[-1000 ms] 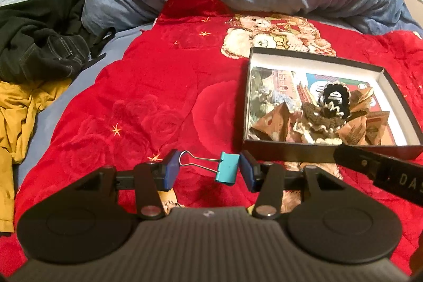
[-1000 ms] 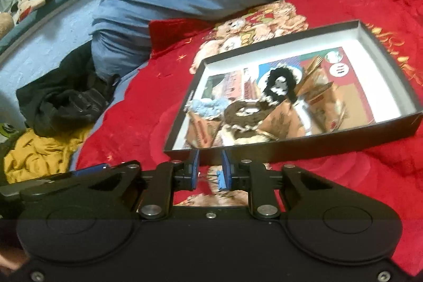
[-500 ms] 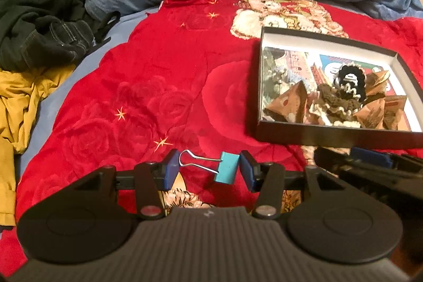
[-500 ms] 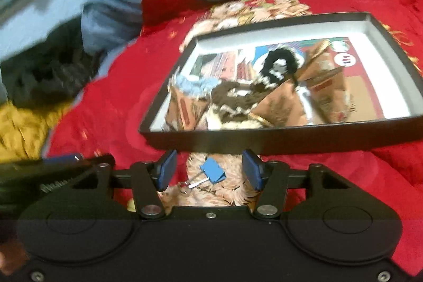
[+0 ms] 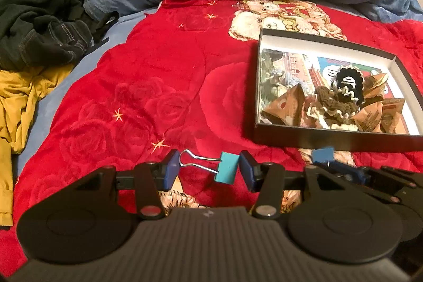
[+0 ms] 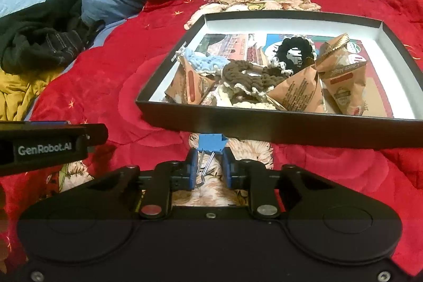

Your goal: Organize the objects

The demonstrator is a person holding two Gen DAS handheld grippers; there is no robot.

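Your right tool (image 6: 210, 171) is gripping a blue binder clip (image 6: 212, 144) by its wire handles, jaws narrow, body pointing at the near wall of the black box (image 6: 277, 127). Your left tool (image 5: 207, 169) is pinching a teal binder clip (image 5: 225, 171) endwise, handles to one pad, body to the other. You are carrying both over the red blanket (image 5: 158, 75) on the bed; raise each above the rim before releasing, since the teal one could pivot loose. The box is holding brown paper packets (image 6: 298, 90) and crocheted scrunchies (image 6: 248, 77), crowded near its front.
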